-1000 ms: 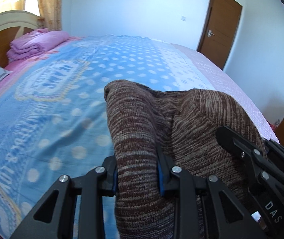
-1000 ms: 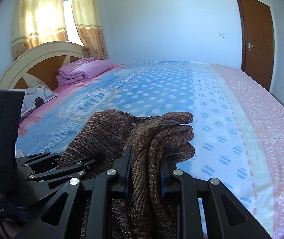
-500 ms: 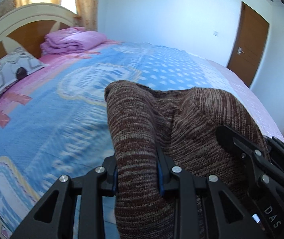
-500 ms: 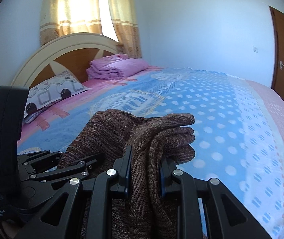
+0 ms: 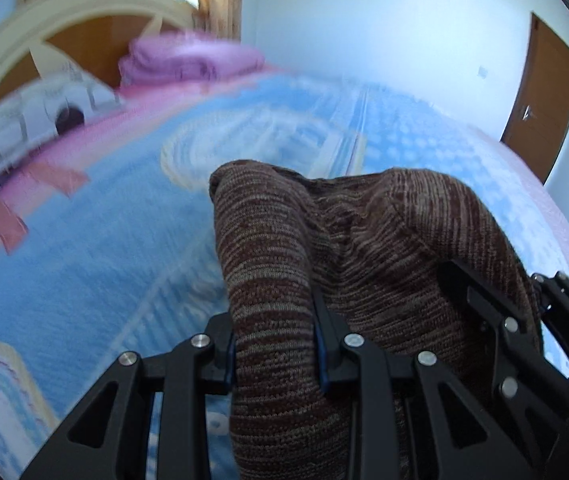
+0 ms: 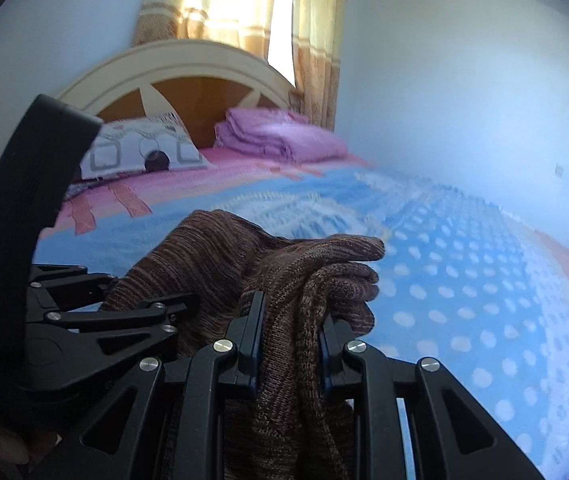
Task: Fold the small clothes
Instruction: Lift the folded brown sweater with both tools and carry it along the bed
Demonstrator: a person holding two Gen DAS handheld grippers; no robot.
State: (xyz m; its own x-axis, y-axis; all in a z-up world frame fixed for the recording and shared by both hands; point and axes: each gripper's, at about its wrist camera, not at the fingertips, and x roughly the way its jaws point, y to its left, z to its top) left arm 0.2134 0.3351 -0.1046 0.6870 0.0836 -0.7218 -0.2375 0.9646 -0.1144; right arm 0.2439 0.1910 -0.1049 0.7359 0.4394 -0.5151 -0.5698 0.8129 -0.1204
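Note:
A brown striped knit garment [image 5: 364,248] hangs between both grippers above the bed. My left gripper [image 5: 274,344] is shut on one bunched edge of it. My right gripper [image 6: 292,336] is shut on another bunched edge of the same garment [image 6: 312,280]. The right gripper shows at the right of the left wrist view [image 5: 524,340], and the left gripper shows at the left of the right wrist view [image 6: 96,312]. The two stand close side by side. The lower part of the garment is hidden below the fingers.
The bed has a blue dotted cover [image 6: 464,300] with pink edges. A folded purple blanket [image 6: 280,136] and a patterned pillow [image 6: 144,148] lie by the cream and wood headboard [image 6: 188,76]. A brown door [image 5: 544,100] stands at the right, curtains [image 6: 244,4] behind.
Both grippers have swung left with the garment held in them, so the headboard, pillow and curtains now face me more. The grips on the garment are unchanged.

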